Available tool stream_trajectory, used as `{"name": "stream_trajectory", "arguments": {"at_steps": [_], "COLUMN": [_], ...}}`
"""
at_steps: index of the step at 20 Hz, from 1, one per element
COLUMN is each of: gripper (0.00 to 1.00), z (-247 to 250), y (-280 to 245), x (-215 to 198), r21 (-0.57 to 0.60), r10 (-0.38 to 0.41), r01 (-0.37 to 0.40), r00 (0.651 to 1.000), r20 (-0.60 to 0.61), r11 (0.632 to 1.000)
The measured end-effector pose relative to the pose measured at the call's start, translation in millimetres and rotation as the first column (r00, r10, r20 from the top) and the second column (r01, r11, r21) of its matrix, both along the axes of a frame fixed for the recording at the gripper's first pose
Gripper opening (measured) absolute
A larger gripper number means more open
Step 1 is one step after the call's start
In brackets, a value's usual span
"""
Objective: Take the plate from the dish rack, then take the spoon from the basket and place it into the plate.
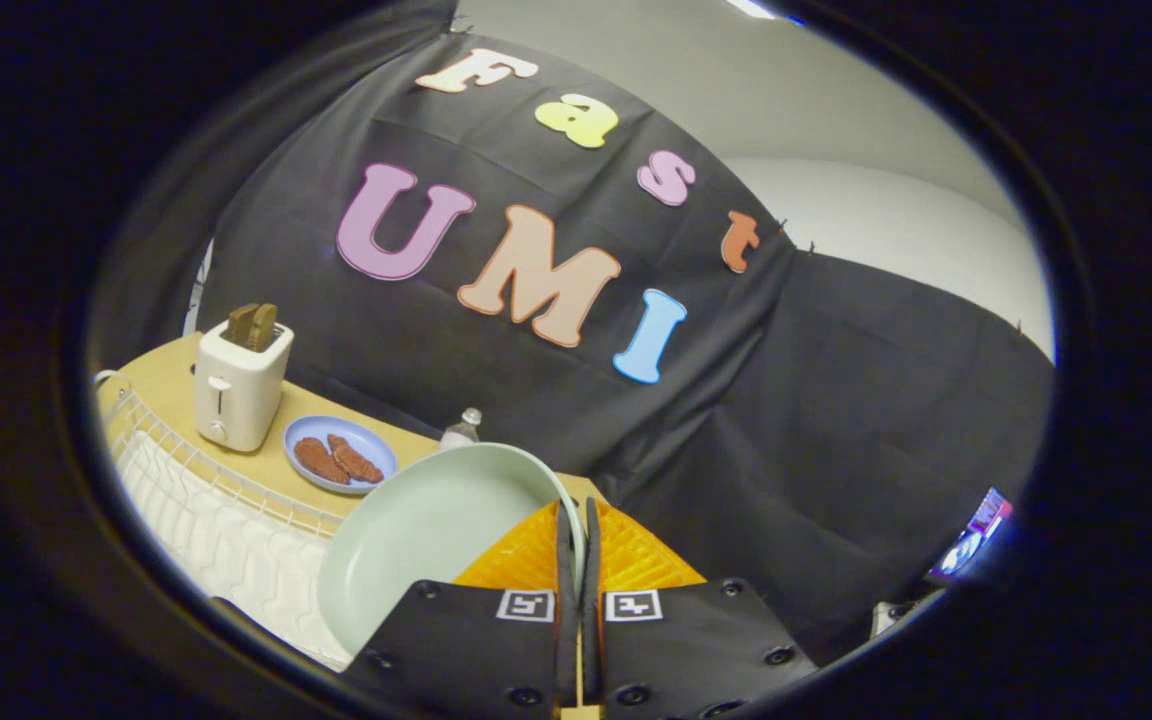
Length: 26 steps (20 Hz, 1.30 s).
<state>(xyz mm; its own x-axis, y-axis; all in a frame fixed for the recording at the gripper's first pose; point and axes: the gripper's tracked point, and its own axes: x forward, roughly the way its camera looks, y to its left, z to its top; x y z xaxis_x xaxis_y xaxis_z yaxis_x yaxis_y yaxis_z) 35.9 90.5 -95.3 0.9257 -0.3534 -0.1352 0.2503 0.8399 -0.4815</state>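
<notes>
A pale green plate (426, 535) hangs tilted in the air, its hollow side facing me. My gripper (577, 530) is shut on the plate's right rim, which runs between the two fingers. Below and to the left of the plate lies the white wire dish rack (198, 462) with a white ribbed mat inside it. The plate's lower edge is hidden behind the gripper's body.
Beyond the rack, on the wooden table (161, 385), stand a white toaster (236, 385) holding brown slices, a blue plate (341, 455) with brown food pieces, and a small bottle (461, 428). A lit screen (976, 535) glows at the far right.
</notes>
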Motion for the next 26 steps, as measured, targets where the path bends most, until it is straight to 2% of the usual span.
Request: {"name": "stream_trajectory", "arguments": {"at_steps": [7, 14, 22, 26], "gripper": [0.05, 0.05, 0.05, 0.05], "z": [-13.8, -57.9, -142.7, -180.7], "y": [-77.4, -123.1, -151.5, -160.5], "x": [-33.8, -52.5, -62.2, -61.4], "r21": [0.1, 0.174, 0.37, 0.425], "r10": [-0.052, -0.046, -0.014, 0.01], "r01": [0.056, 0.067, 0.11, 0.124], "r00": [0.998, 0.991, 0.968, 0.954], "r20": [-0.039, -0.123, -0.252, -0.299], "r11": [0.993, 0.982, 0.923, 0.897]}}
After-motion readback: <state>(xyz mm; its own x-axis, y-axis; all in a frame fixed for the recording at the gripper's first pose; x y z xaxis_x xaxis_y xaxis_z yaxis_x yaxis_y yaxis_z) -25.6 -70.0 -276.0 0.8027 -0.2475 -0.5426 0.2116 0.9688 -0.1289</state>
